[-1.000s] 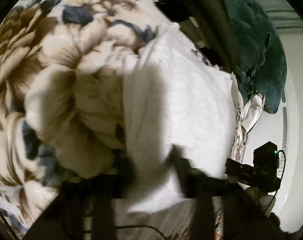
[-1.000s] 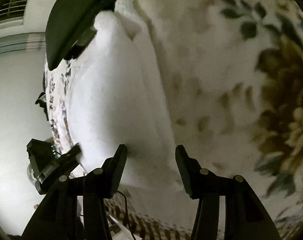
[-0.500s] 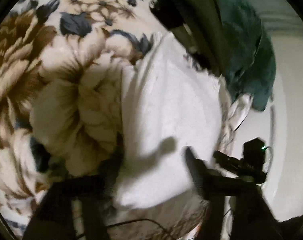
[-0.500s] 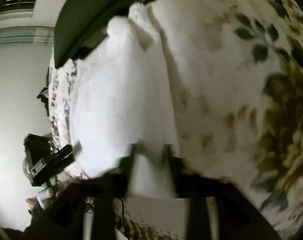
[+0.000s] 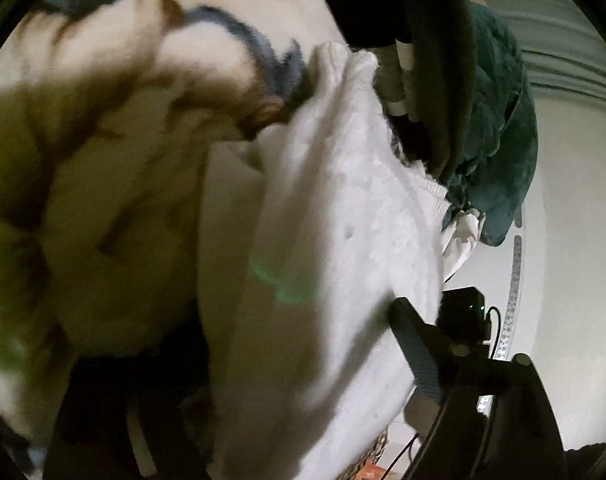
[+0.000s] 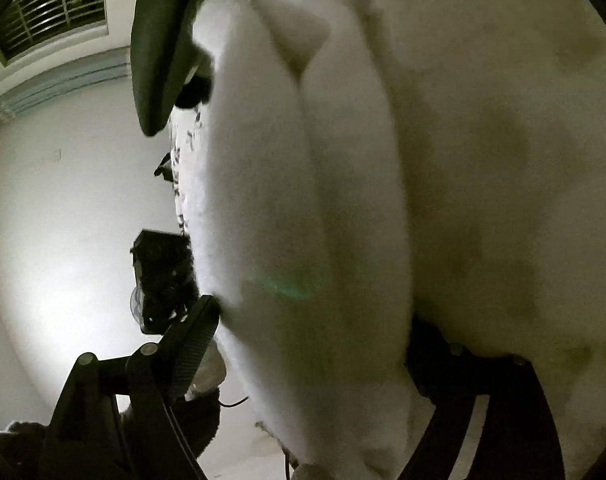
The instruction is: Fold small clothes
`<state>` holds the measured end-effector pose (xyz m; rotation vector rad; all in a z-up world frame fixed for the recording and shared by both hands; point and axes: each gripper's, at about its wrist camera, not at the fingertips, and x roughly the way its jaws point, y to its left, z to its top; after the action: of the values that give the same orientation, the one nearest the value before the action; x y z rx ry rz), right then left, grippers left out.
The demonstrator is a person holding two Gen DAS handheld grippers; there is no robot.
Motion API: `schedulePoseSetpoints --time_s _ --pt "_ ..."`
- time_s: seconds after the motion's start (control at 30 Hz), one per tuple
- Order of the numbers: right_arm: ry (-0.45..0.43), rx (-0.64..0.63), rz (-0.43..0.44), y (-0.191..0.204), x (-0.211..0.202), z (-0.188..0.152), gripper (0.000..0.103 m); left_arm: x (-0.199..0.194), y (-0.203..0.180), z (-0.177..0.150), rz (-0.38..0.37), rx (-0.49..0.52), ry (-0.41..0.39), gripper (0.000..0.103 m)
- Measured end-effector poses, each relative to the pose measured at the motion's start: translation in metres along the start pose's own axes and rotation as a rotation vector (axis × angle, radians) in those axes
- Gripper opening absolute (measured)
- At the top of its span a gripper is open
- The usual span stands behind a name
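Observation:
A small white garment point(image 5: 335, 248) lies on a floral blanket point(image 5: 115, 152), folded lengthwise, and fills the middle of both wrist views. My left gripper point(image 5: 287, 344) is open, its jaws wide apart astride the garment's near end; the right finger point(image 5: 415, 344) shows clearly, the left one is dark and blurred. In the right wrist view the garment point(image 6: 303, 208) bulges between the jaws of my right gripper point(image 6: 315, 328), which is open and astride its near end. Its left finger point(image 6: 195, 336) touches the cloth's edge.
A dark green garment point(image 5: 499, 128) and a black padded object point(image 5: 435, 40) lie past the white garment's far end. The bed edge and a white wall are beside it. The other gripper's body point(image 6: 159, 276) shows at the bed edge. A barred window point(image 6: 51, 8) sits high up.
Both grippers moved forward and low onto the garment's near end. The right gripper, narrow half a second ago, now stands wide open. The cloth now fills both views.

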<state>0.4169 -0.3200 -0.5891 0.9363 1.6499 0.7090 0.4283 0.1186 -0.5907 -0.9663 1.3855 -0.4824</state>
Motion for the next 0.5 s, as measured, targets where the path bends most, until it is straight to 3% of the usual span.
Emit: schedulePoseSetpoints --time_s 0.2,0.23,0.27,0.33,0.5 --pt "0.005 -0.013 -0.028 0.003 0.006 -0.003 0.086 0.017 -0.024 0.001 0.019 0.066 -0.018 0.085" --pt "-0.01 -0.022 -0.035 0.004 0.002 -0.007 0.069 0.016 -0.027 -0.001 0.032 0.07 -0.022 0.063" --pt "-0.023 -0.026 -0.049 0.006 0.0 -0.009 0.059 0.015 -0.027 -0.001 0.032 0.07 -0.021 0.044" --pt "-0.059 -0.014 -0.054 0.011 -0.01 -0.015 0.05 0.006 -0.032 -0.003 0.021 0.07 -0.042 0.041" --pt "-0.111 -0.065 -0.099 0.05 -0.035 -0.034 0.046 -0.021 -0.065 -0.014 0.017 0.097 -0.061 0.039"
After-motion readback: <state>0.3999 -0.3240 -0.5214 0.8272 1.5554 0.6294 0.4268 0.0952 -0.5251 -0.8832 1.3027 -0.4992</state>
